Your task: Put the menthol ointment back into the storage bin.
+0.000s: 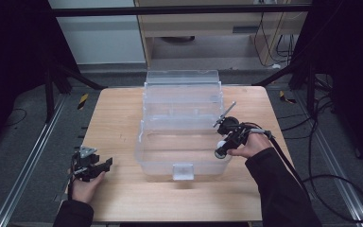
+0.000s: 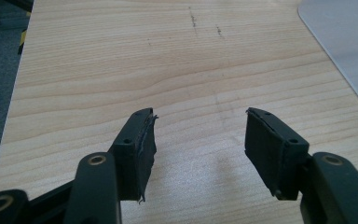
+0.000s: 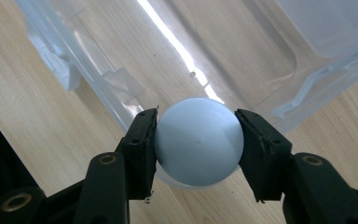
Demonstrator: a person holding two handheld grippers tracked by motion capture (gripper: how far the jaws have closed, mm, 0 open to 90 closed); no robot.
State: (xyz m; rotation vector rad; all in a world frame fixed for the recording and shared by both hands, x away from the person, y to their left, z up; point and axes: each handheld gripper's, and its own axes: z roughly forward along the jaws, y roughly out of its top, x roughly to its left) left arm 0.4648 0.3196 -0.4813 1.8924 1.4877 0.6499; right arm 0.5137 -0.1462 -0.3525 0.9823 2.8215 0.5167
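Between the right claw's (image 3: 196,142) pads sits a smooth white plastic ball (image 3: 198,140), gripped firmly above the clear plastic storage box's (image 3: 242,51) rim. Better lower well inside before releasing, or it bounces. Left claw (image 2: 200,140) rests half-open, empty, over the table (image 2: 121,70).

A lab recording bay; black curtains (image 1: 9,56), floor rails (image 1: 26,156), trailing cables (image 1: 321,127) ring one wooden table (image 1: 118,123).

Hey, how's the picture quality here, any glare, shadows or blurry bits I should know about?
High view: dim and soft, dark surroundings, the clear bin faint against the table. Right gripper view: a bright glare streak crosses the bin's wall behind the white ball gripped by the right gripper. Left gripper view: even light, sharp wood grain, a soft shadow under the open left gripper.
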